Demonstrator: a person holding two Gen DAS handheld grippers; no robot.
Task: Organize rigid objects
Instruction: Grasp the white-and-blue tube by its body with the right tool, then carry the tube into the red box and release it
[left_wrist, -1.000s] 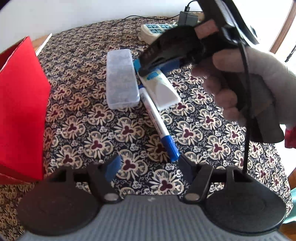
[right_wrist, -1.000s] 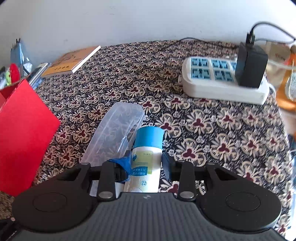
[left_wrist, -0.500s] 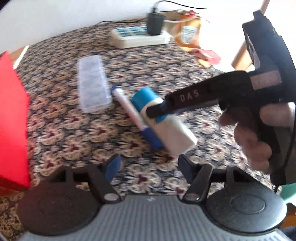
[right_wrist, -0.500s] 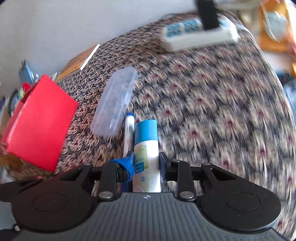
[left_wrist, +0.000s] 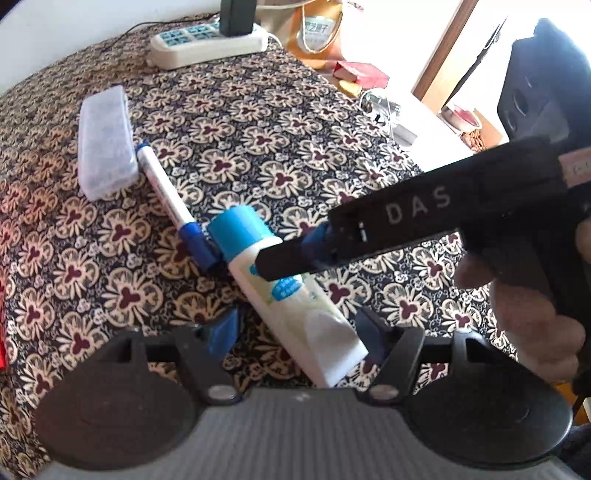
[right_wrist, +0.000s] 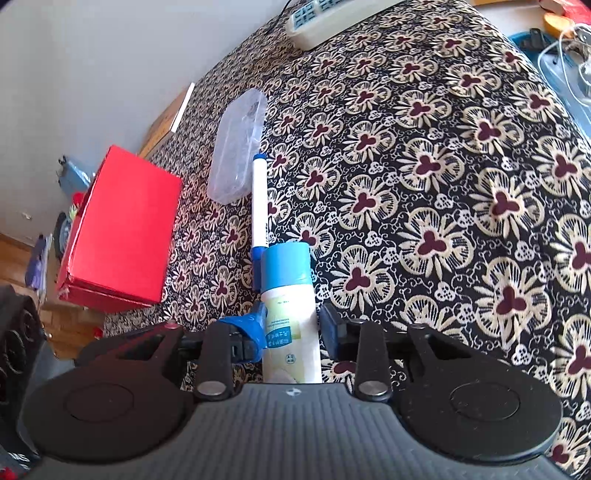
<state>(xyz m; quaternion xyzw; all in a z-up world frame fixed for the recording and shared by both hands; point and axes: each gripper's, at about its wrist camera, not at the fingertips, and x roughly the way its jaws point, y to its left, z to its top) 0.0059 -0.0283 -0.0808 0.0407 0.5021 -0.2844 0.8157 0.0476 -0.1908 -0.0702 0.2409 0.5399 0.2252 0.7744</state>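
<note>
A white tube with a blue cap (right_wrist: 290, 310) is gripped between my right gripper's (right_wrist: 293, 328) fingers, held above the patterned tablecloth. In the left wrist view the tube (left_wrist: 295, 291) hangs in front of my open, empty left gripper (left_wrist: 299, 328), its flat tail between the fingers, with the right gripper (left_wrist: 291, 262) reaching in from the right. A white marker with a blue cap (left_wrist: 173, 206) lies on the cloth beside a clear plastic case (left_wrist: 105, 142). Both show in the right wrist view: the marker (right_wrist: 258, 206) and the case (right_wrist: 238, 147).
A red box (right_wrist: 122, 229) stands at the left table edge, with a book (right_wrist: 166, 118) behind it. A white power strip (left_wrist: 208, 42) with a black adapter lies at the far side. Clutter sits beyond the right table edge (left_wrist: 354, 74).
My right gripper closed on the tube, lifted it off the cloth and carried it toward the near side, in front of my left gripper. The marker and case stayed put.
</note>
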